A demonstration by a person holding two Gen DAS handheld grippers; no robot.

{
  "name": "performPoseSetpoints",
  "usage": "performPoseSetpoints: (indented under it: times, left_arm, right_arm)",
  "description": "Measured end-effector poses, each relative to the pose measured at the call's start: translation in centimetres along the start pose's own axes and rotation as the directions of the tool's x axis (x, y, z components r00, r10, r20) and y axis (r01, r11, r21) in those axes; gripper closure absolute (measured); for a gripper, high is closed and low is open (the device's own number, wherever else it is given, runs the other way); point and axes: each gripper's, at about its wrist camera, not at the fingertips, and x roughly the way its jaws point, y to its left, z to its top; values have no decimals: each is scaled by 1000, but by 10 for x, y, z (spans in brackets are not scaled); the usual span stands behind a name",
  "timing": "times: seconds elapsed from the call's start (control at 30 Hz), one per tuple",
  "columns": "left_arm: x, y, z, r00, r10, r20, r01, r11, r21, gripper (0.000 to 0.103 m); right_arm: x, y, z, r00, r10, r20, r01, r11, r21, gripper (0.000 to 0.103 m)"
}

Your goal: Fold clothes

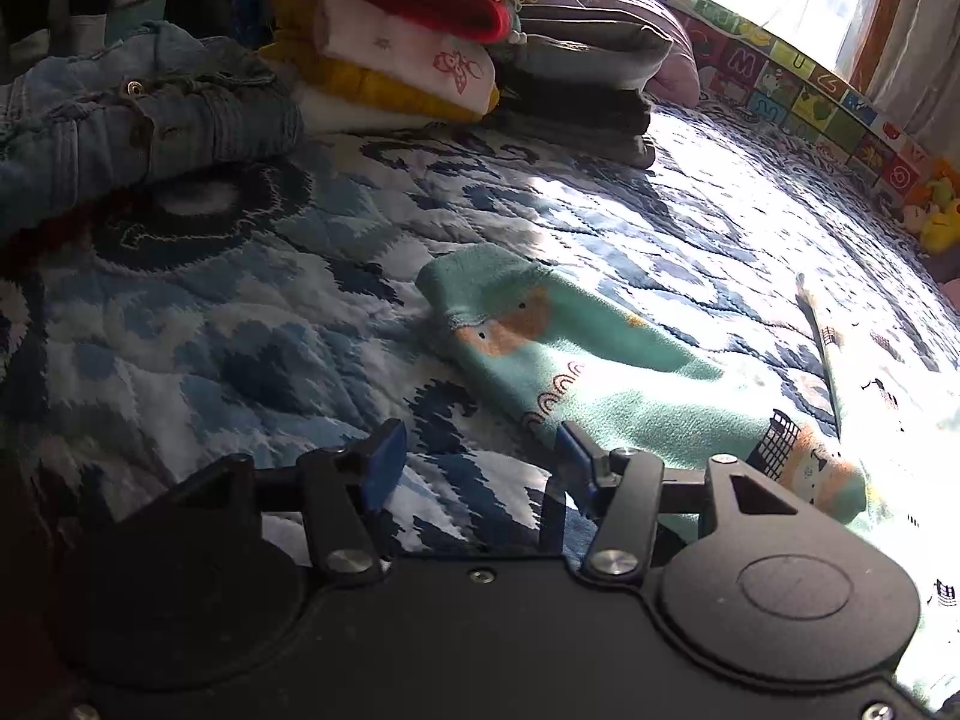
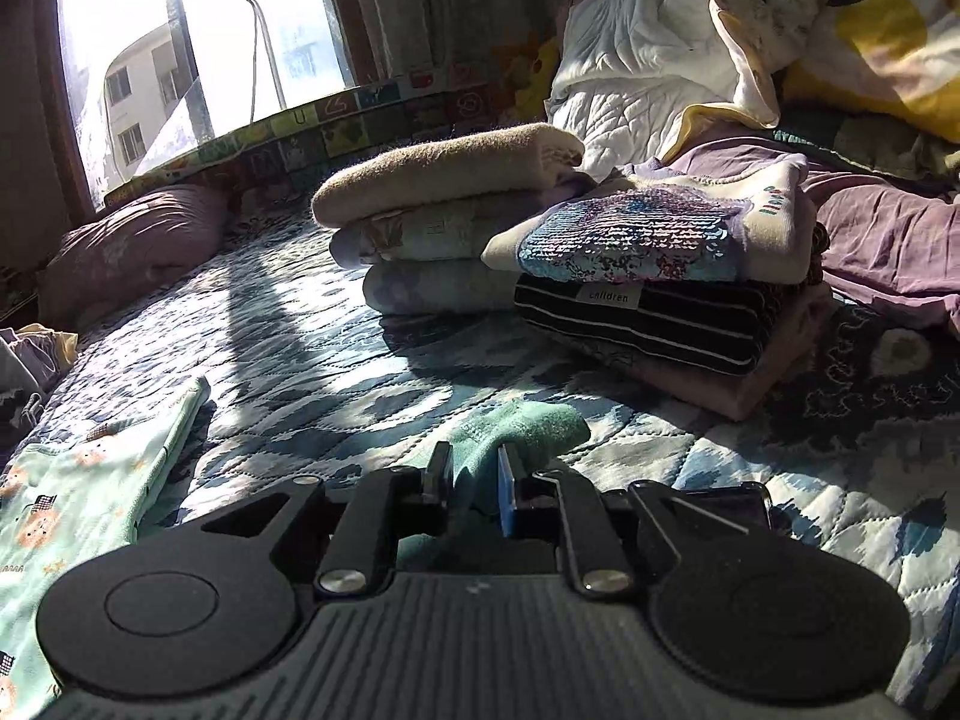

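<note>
A quilt [image 1: 240, 330] covers the bed, and a garment sleeve [image 1: 540, 348] lies on it ahead of the left gripper [image 1: 474, 462], whose fingers stand apart just above the quilt. The right gripper [image 2: 474, 480] is closed around the sleeve's cuff [image 2: 528, 426]. Behind, two stacks of folded clothes [image 2: 660, 276] sit side by side on the quilt, with a window [image 2: 198, 48] beyond to the left.

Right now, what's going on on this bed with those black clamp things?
A person is folding laundry with two handheld grippers. The right gripper is shut on a sleeve of the mint-green printed fleece garment spread on the blue patterned quilt. The left gripper is open, holding nothing, beside it. Folded stacks of clothes sit further back.
</note>
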Motion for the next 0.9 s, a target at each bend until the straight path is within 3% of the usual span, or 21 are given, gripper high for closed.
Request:
performPoseSetpoints:
  times: [0.03, 0.2, 0.3, 0.37, 0.47, 0.5, 0.63, 0.73, 0.9]
  left_arm:
    - [-2, 0, 0, 1000, 0, 4, 0, 1000, -4, 49]
    - [-20, -4, -1, 999, 11, 44, -11, 1000, 1, 49]
    - [-34, -14, -1, 997, 2, 72, -3, 1000, 22, 49]
    - [-41, -25, -1, 997, -24, 76, 20, 998, 51, 49]
    - [-51, -52, -3, 993, -96, 70, 89, 990, 105, 49]
    - [-54, -62, -5, 990, -122, 66, 113, 985, 128, 49]
    - [-67, -104, -17, 973, -224, 47, 208, 951, 231, 49]
    - [-74, -129, -27, 956, -291, 24, 271, 917, 292, 49]
    - [-78, -156, -42, 925, -379, -38, 374, 882, 288, 48]
  right_arm:
    - [-3, 1, 1, 1000, -13, 16, 13, 1000, -15, 76]
    - [-14, 27, -2, 998, -11, 62, 21, 986, -168, 75]
    - [-20, 60, -11, 993, 110, 45, -94, 958, -271, 73]
    - [-25, 88, -21, 978, 206, 5, -192, 917, -349, 73]
    - [-32, 132, -41, 931, 354, -91, -356, 823, -443, 73]
    - [-32, 138, -46, 923, 364, -122, -378, 807, -454, 74]
    - [-26, 154, -69, 927, 285, -244, -373, 769, -519, 73]
    - [-32, 138, -75, 950, 194, -245, -300, 788, -538, 65]
    - [-58, 112, -81, 968, 168, -185, -239, 839, -488, 63]
